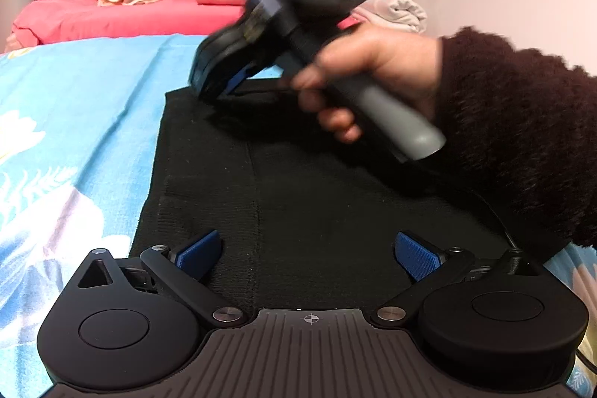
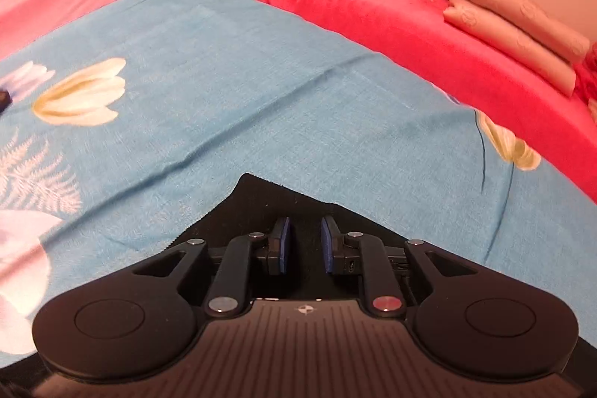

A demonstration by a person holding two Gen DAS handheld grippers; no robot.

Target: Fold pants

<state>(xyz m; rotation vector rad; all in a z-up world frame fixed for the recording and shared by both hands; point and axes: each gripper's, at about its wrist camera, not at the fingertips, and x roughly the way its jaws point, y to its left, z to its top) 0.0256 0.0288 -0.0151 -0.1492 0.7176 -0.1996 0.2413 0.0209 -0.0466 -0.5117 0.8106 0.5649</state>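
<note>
Pants are lying flat on the blue bedsheet, so I'm setting my right gripper over the far corner, jaws narrowed but pinching nothing yet, while my left gripper is hovering spread wide above the near edge.

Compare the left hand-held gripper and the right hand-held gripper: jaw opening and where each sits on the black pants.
The left hand-held gripper has its jaws spread wide; the right hand-held gripper has them nearly together, a narrow gap left. The left sits over the near edge of the black pants, the right at their far corner. Both have blue pads and point down at the pants on the blue floral sheet.
</note>
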